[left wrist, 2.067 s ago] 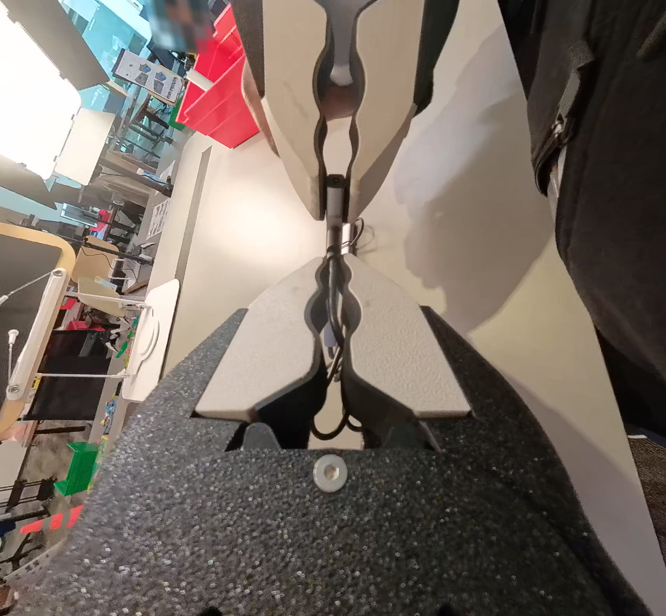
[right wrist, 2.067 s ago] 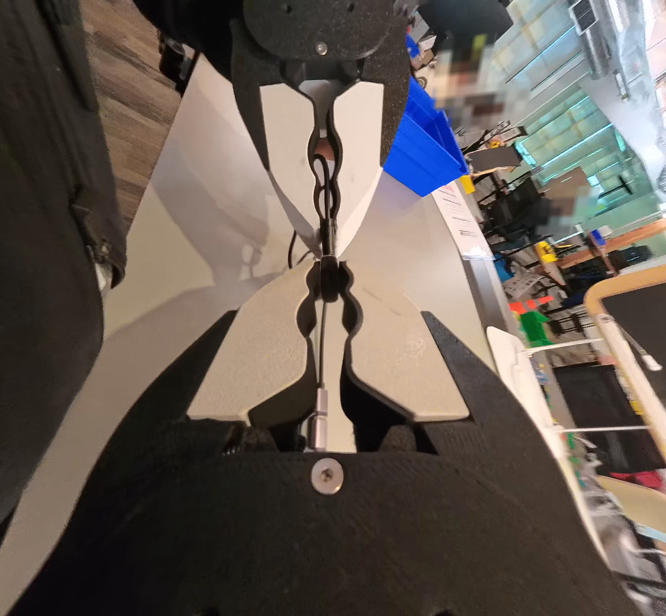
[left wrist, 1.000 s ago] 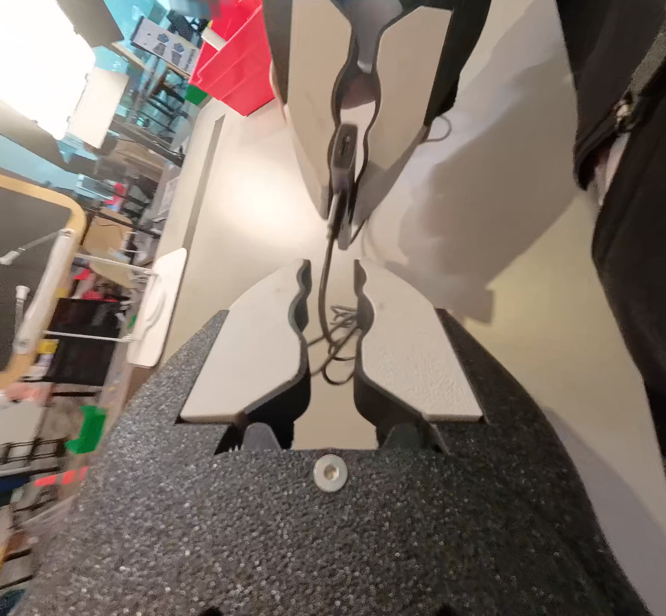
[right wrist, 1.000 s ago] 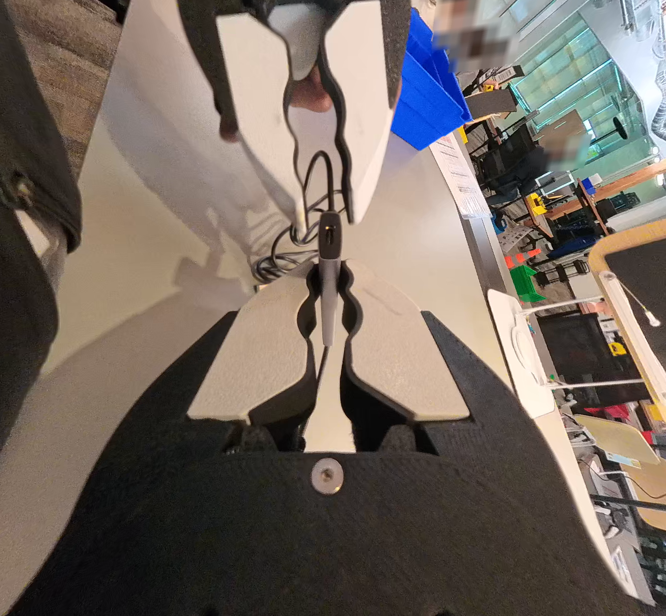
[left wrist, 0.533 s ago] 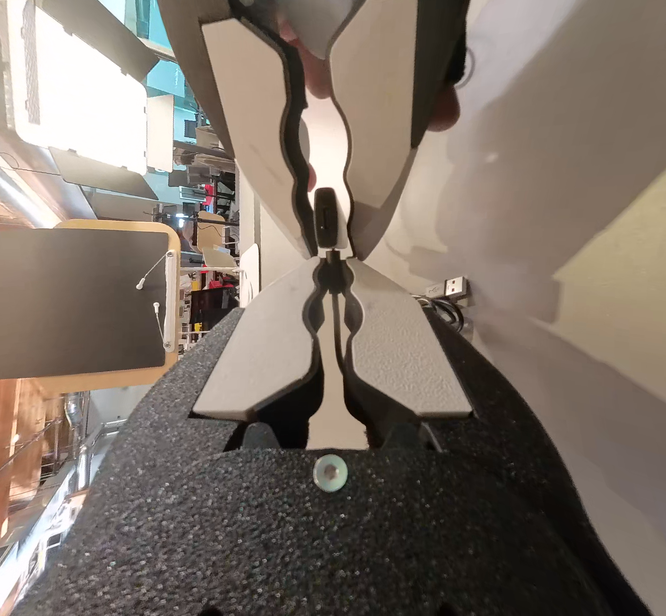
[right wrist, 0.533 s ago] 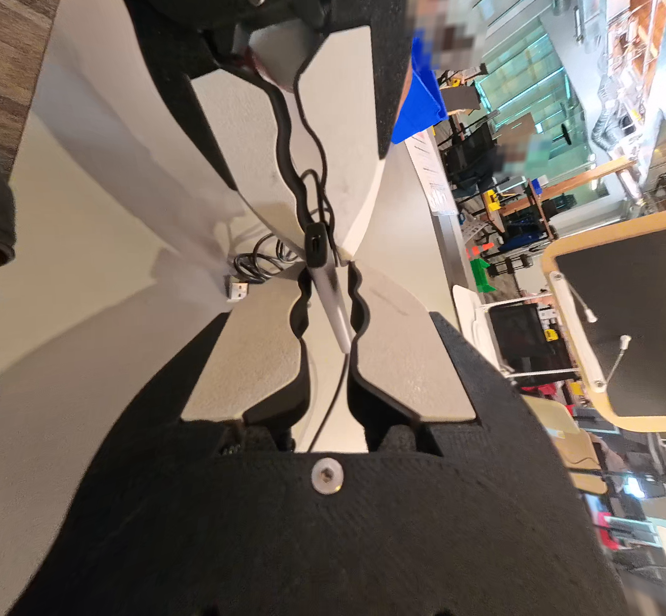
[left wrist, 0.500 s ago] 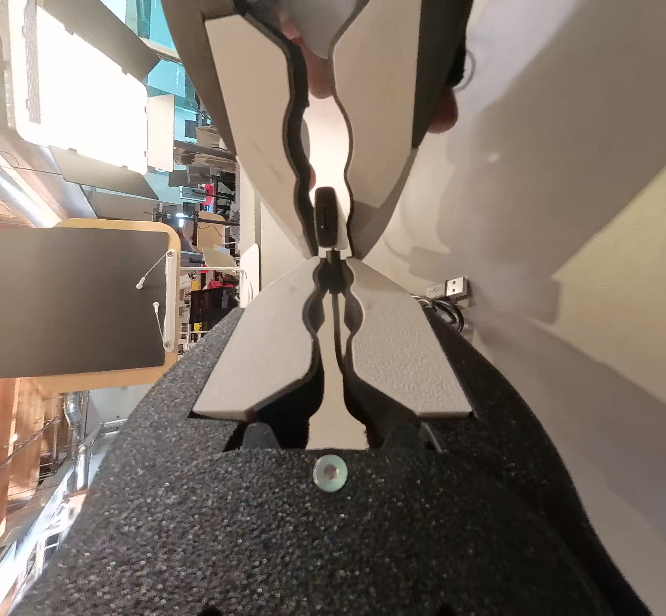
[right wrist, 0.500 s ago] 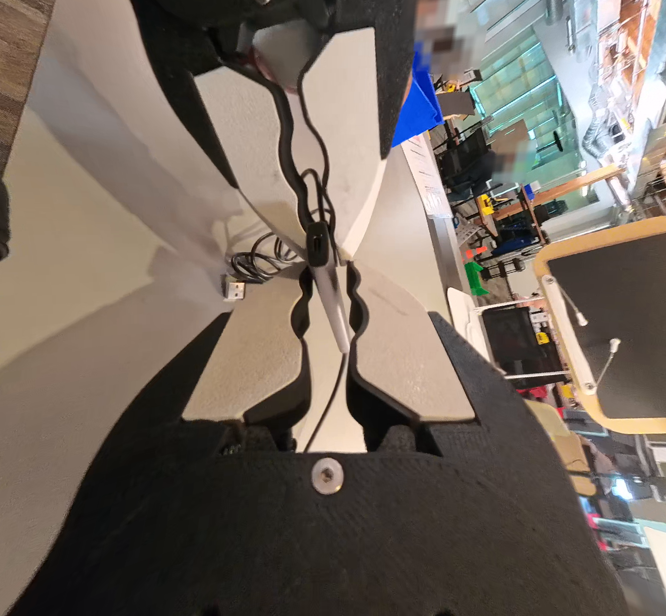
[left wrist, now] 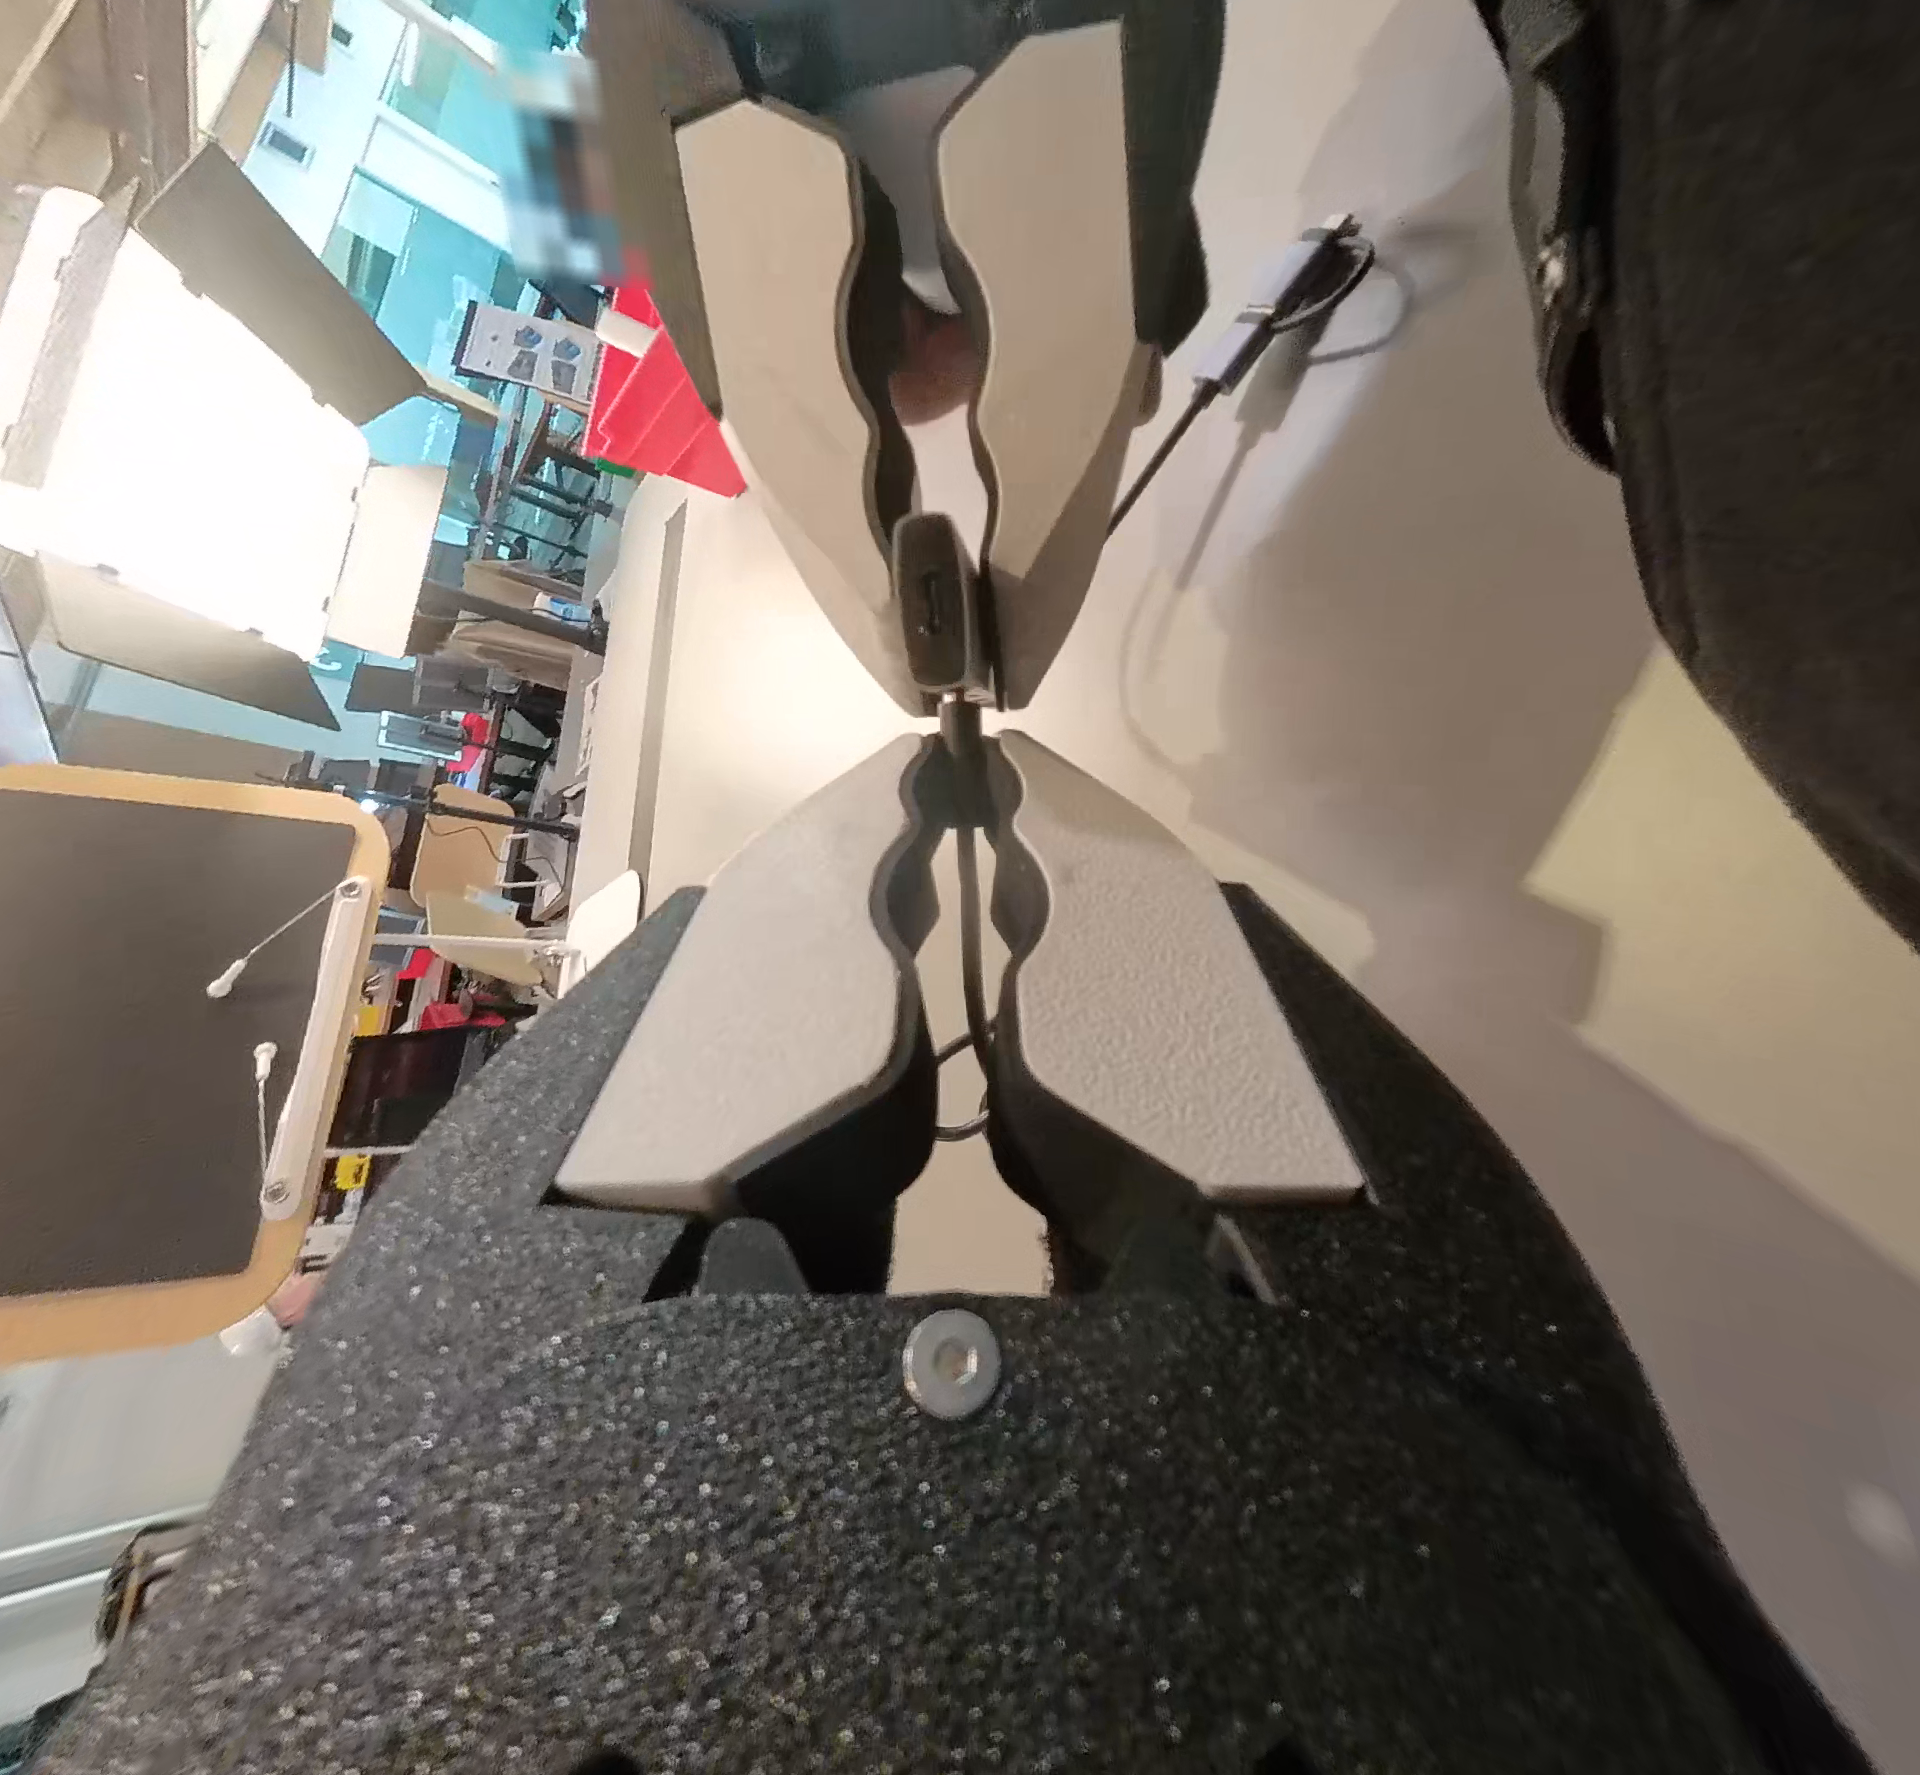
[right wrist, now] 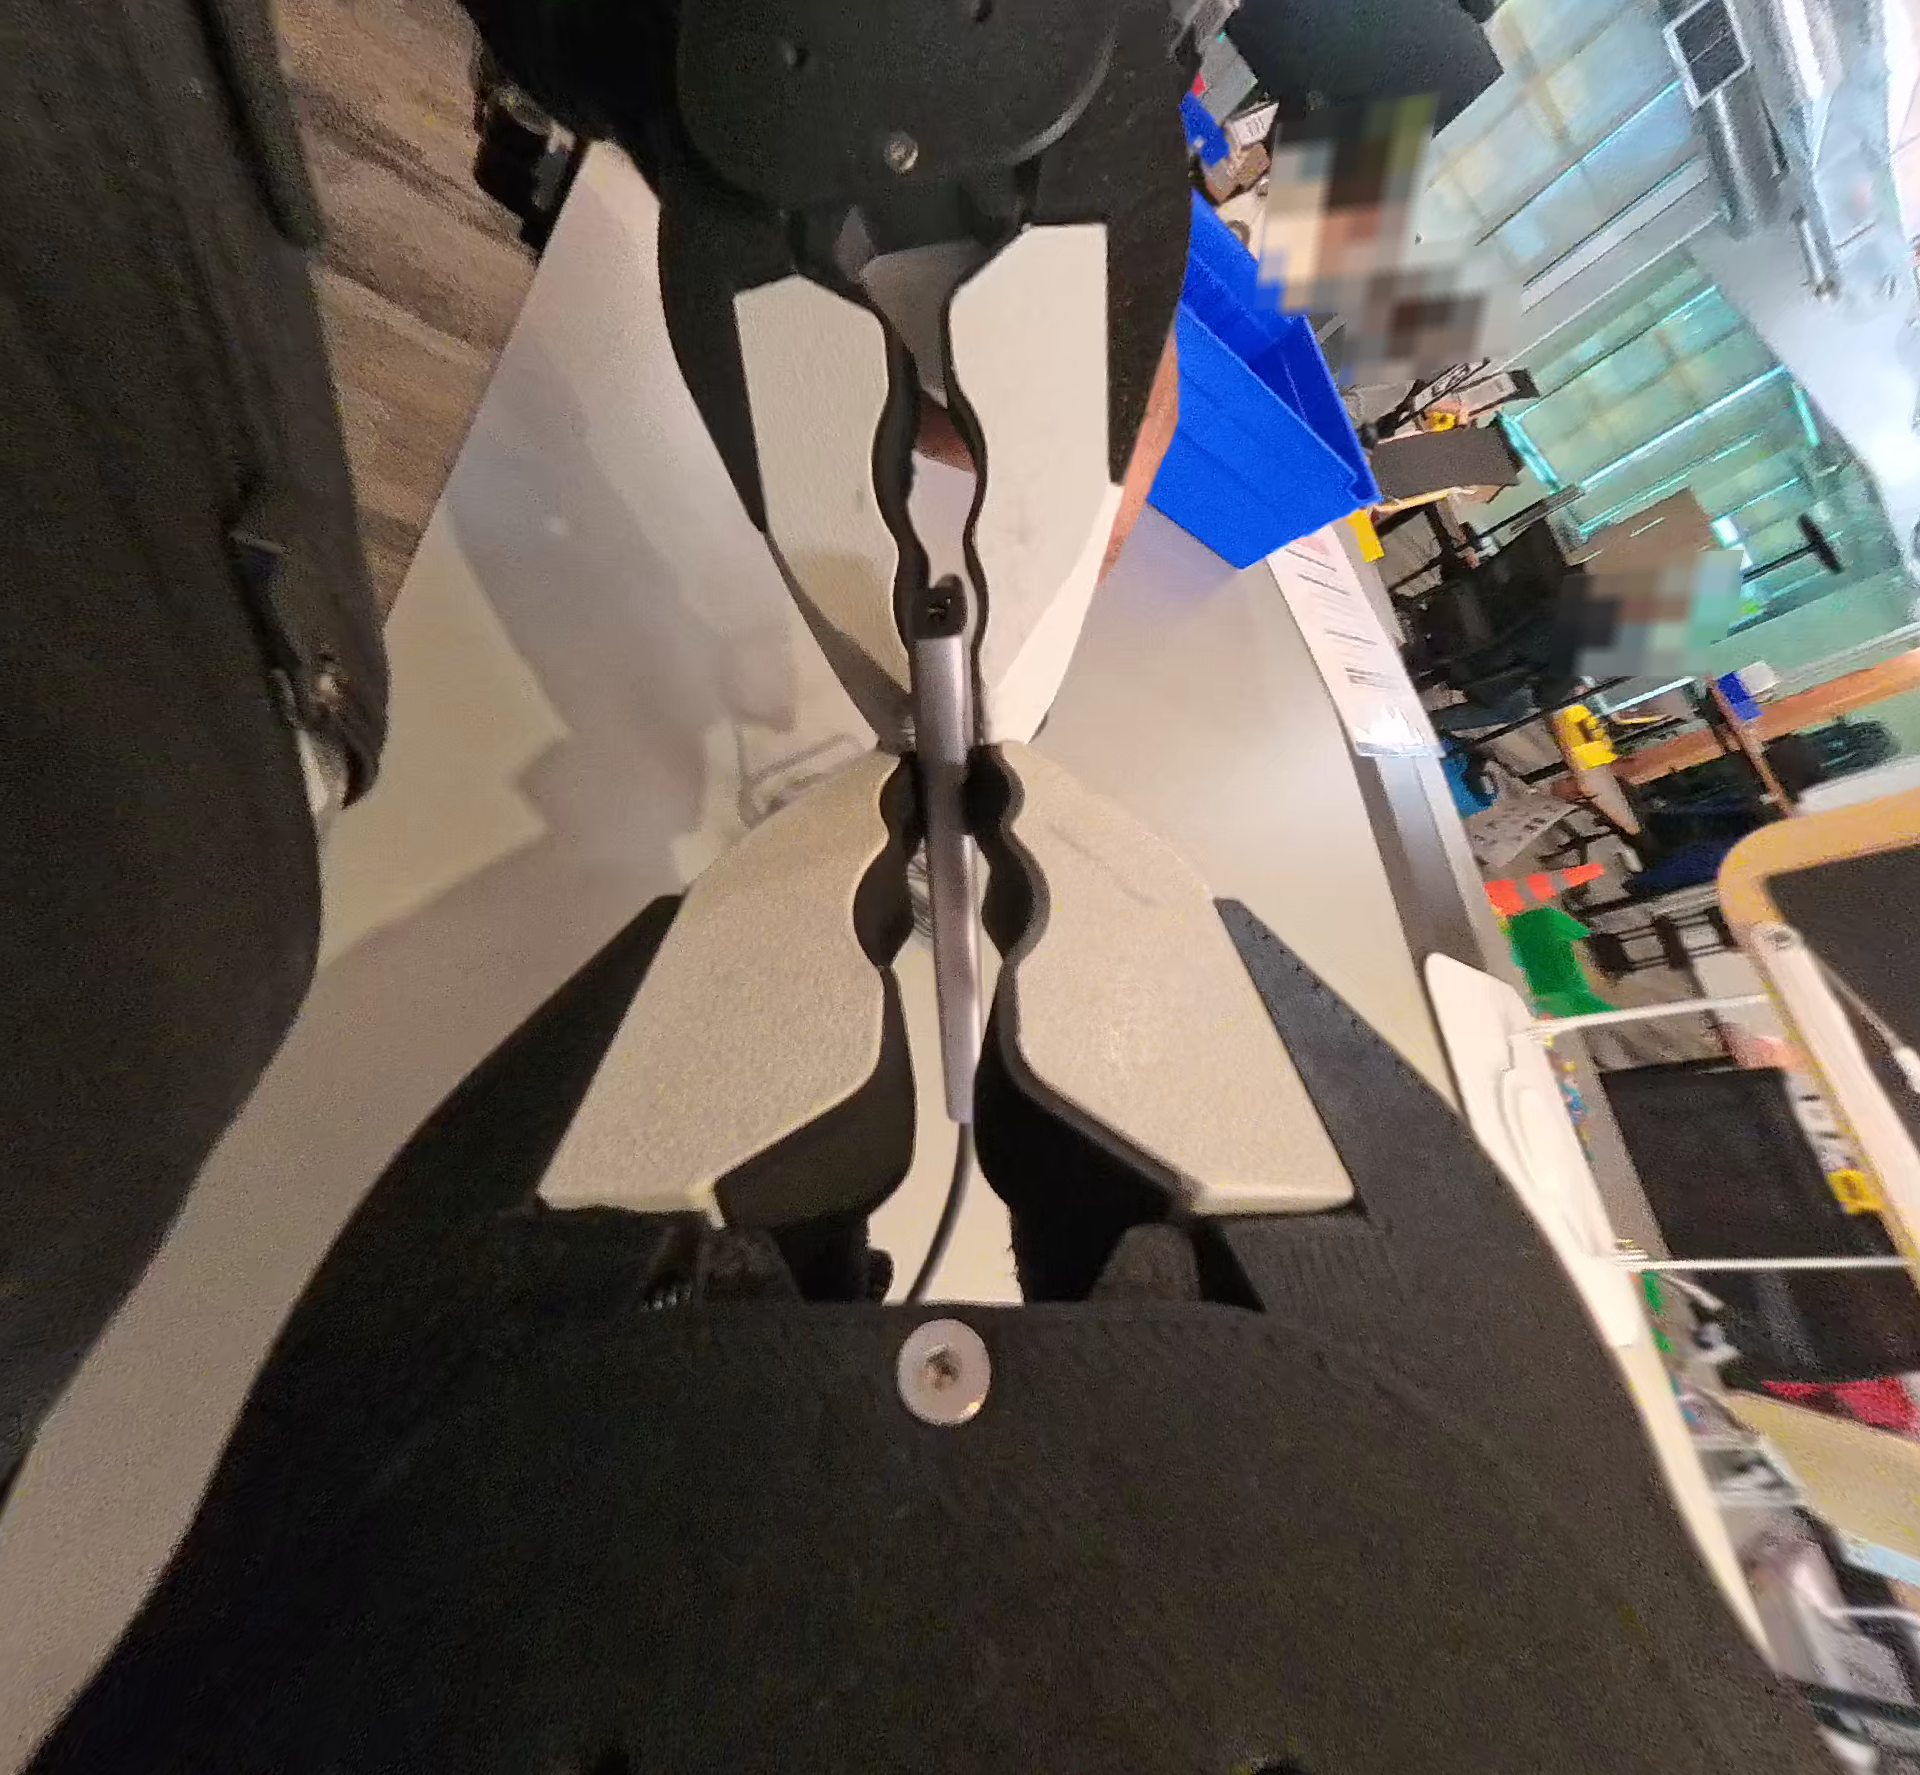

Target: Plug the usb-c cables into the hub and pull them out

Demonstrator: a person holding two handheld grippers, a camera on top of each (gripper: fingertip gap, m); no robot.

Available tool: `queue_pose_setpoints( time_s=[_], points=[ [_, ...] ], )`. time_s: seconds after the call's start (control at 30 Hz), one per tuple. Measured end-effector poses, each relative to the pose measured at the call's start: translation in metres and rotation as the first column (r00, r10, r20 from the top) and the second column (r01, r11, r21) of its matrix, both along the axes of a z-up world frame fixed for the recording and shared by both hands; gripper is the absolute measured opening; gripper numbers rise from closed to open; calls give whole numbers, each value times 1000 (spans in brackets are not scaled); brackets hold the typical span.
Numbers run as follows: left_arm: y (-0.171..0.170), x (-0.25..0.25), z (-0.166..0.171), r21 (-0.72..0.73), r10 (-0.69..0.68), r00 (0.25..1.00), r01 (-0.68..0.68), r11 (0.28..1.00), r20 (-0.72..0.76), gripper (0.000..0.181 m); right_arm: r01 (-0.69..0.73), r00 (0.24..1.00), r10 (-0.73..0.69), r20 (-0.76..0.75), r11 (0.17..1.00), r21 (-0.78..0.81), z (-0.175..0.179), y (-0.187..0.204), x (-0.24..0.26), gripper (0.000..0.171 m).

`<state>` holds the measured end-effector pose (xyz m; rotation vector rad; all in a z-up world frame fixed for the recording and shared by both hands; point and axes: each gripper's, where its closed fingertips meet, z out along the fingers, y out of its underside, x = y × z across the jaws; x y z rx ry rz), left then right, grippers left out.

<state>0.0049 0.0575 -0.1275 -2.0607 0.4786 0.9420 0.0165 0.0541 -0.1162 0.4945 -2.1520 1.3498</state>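
Observation:
My left gripper (left wrist: 961, 743) is shut on the black USB-C plug (left wrist: 956, 723). Its cable (left wrist: 971, 946) runs back between my fingers. My right gripper (right wrist: 945, 759) is shut on the slim silver hub (right wrist: 951, 894), edge-on, with a thin cable leaving its rear end. The two grippers point at each other, tip to tip, above the white table (left wrist: 1351, 686). The plug meets the hub's dark end (left wrist: 935, 603), which the right gripper (left wrist: 966, 702) pinches. I cannot tell how deep the plug sits. In the right wrist view the plug (right wrist: 940, 608) shows between the left gripper's fingers (right wrist: 821, 478).
A silver connector (left wrist: 1288, 291) on a thin cable lies on the table to the upper right. Red bins (left wrist: 655, 416) and blue bins (right wrist: 1247, 437) stand at the table's far side. A person's dark clothing (left wrist: 1714, 271) is close by.
One second ago my left gripper was open around the cable below the hub. It has closed on the plug and stays tip to tip with the right gripper. Both grippers have tilted.

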Motion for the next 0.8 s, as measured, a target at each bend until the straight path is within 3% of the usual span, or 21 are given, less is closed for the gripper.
queue_pose_setpoints(
  time_s=[0.03,0.17,0.37,0.53,0.67,0.73,0.8],
  points=[
    [2,1,1,7,-8,1000,8,1000,10,8,2,1000,-2,22,1000,-9,1,2,1,10],
    [9,-1,-5,5,13,997,-13,1000,81,7,10,989,-10,144,1000,-2,-5,9,-1,10],
    [7,-16,-15,-83,98,993,-92,992,72,7,70,997,-71,-18,997,-41,-10,7,-7,28],
    [9,-15,-18,-100,75,995,-68,993,65,7,88,991,-88,-104,996,1,-13,8,-14,10],
    [9,-13,-16,-77,57,996,-52,996,69,7,66,989,-59,-137,997,46,-12,14,-13,9],
    [-32,-45,-21,-124,206,978,-203,971,12,7,152,978,-144,-154,987,45,-9,43,-35,9],
    [-75,-60,-13,-60,316,943,-311,948,103,7,233,972,-230,-50,971,54,-12,84,-59,10]
  ],
)
